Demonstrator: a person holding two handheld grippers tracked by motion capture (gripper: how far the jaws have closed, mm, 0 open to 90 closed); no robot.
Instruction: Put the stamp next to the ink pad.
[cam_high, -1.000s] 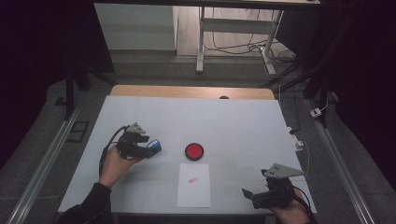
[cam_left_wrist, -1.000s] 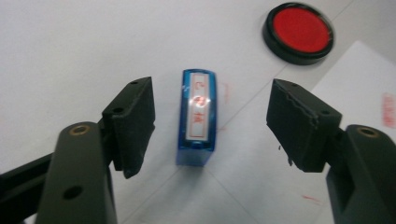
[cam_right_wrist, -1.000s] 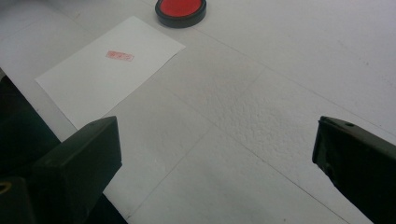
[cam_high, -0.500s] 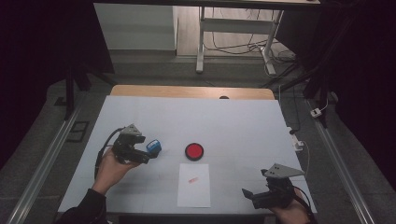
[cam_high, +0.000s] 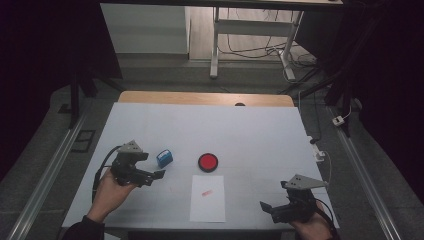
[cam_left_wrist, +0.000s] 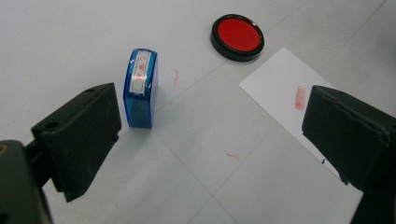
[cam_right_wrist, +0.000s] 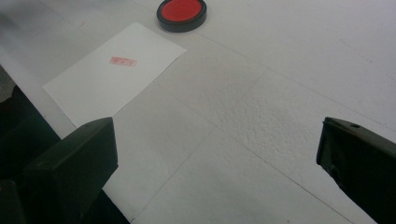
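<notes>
A blue stamp (cam_high: 164, 158) (cam_left_wrist: 140, 88) stands alone on the white table (cam_high: 260, 135), left of a round red ink pad (cam_high: 207, 161) (cam_left_wrist: 236, 36) (cam_right_wrist: 181, 14). A white sheet (cam_high: 207, 198) (cam_left_wrist: 280, 88) (cam_right_wrist: 112, 74) with one red imprint (cam_high: 206, 192) (cam_right_wrist: 123, 61) lies nearer the front edge. My left gripper (cam_high: 152, 166) (cam_left_wrist: 210, 135) is open, its jaws having just been opening. The stamp sits just past its left jaw tip, free of both pads. My right gripper (cam_high: 274, 196) (cam_right_wrist: 219, 158) stays open and empty at the front right.
Faint red smudges (cam_left_wrist: 232, 156) mark the table near the stamp. A wooden strip (cam_high: 205, 98) runs along the table's far edge. A cable and white plug (cam_high: 320, 155) lie at the right edge. Metal rails (cam_high: 45, 175) flank the table.
The left gripper let go of the blue stamp and drew back toward the near left. The stamp stayed standing on the table. The right gripper kept still.
</notes>
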